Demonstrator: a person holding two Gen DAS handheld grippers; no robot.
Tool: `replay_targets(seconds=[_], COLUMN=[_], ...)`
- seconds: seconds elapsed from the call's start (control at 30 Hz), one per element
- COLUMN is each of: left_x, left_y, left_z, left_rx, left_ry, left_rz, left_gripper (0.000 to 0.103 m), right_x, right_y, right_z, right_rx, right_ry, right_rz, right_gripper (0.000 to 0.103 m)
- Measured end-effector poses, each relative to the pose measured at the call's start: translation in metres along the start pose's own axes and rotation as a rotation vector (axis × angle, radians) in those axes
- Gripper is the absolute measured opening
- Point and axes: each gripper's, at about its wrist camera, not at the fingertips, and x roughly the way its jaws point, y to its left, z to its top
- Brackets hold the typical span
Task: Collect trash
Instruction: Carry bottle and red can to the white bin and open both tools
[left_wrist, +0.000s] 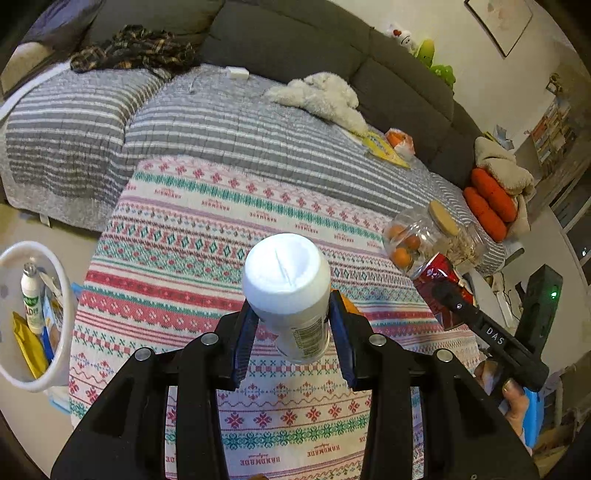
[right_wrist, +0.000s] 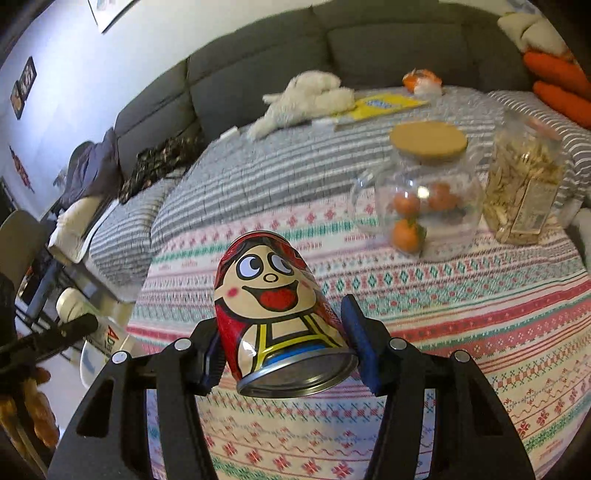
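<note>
Trash items fill both grippers: left gripper has its jaws clamped on a white plastic bottle, held base-forward above the patterned tablecloth; right gripper has its jaws clamped on a red cartoon-face can, open rim toward the camera. Beyond the can stand a glass jar with oranges and a seed-filled container. Left of the worktop, a white bin holds discarded packaging

Patterned tablecloth open ahead — glass jar, seed bag blocking right
</note>
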Motion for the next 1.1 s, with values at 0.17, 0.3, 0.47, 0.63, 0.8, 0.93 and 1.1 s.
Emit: replay_targets(seconds=[0.17, 0.3, 0.47, 0.63, 0.8, 0.93, 1.1], left_x=[-0.009, -0.013, -0.022, -0.035, -0.052, -0.065, -0.08], left_y=[-0.002, 0.003, 0.013, 0.026, 0.047, 0.07, 0.098], left_z=[0.001, 0.002, 0.003, 0.004, 0.008, 0.011, 0.014], left_rx=[0.019, 0.013, 0.007, 0.003, -0.024, -0.065, -0.104], left_ry=[-0.046, -0.055, -0.065, -0.083, -0.104, -0.114, -0.124], left_rz=[0.011, 0.018, 0.02, 0.04, 0.056, 0.068, 0.095], left_gripper=[0.036, 0.036, 0.036, 0.036, 0.036, 0.036, 0.036], right_x=[-0.005, -0.008, -0.01, -0.011, -0.012, -0.009, -0.002], right_y=[0.029, 0.057, 0.087, 0.116, 0.144, 0.164, 0.195], right_z=[-0.001, -0.003, -0.009, -0.015, -0.022, -0.027, -0.036], right_rx=[-0.032, -0.048, -0.064, -0.081, -0.116, -0.141, -0.184], right_ry=[-0.053, -0.083, -0.112, -0.126, -0.136, -0.129, -0.122], right_rz=[-0.041, -0.032, -0.008, 0.021, 0.043, 0.056, 0.077], right_gripper=[0.056, 0.056, 0.056, 0.056, 0.056, 0.056, 0.056])
